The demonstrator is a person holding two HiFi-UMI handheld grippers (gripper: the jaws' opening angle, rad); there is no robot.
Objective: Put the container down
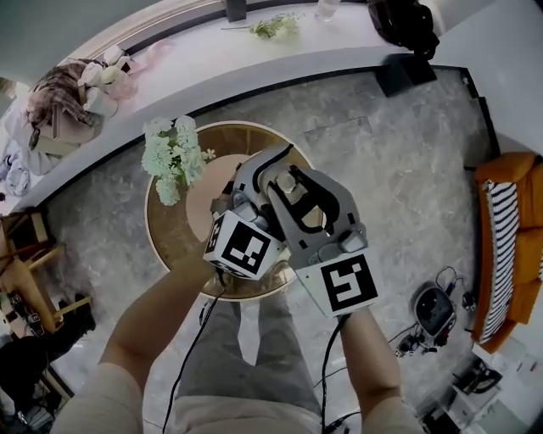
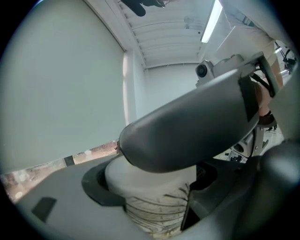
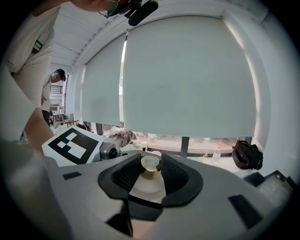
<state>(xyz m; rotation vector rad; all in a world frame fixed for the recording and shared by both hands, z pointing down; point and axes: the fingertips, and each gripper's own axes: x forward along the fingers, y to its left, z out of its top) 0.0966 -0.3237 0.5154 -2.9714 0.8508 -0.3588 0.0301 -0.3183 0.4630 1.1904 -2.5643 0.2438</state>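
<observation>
The container is a white ribbed pot [image 2: 154,208] with a white lid [image 3: 147,185] and a gold knob [image 3: 150,164]. My left gripper [image 2: 150,187] is shut on the pot's body, one jaw on each side. My right gripper [image 3: 150,169] is shut on the gold knob, with a grey finger [image 2: 187,126] lying across the lid in the left gripper view. In the head view both grippers, left [image 1: 252,182] and right [image 1: 288,185], meet above the round wooden table [image 1: 165,246]. The pot is mostly hidden there, and only the knob [image 1: 287,180] shows.
A bunch of pale flowers [image 1: 174,157] stands on the table's left part. A white window ledge [image 1: 254,59] with a black bag [image 1: 403,21] curves behind. An orange sofa [image 1: 509,237] is at the right, and a small round device [image 1: 434,307] with cables sits on the grey floor.
</observation>
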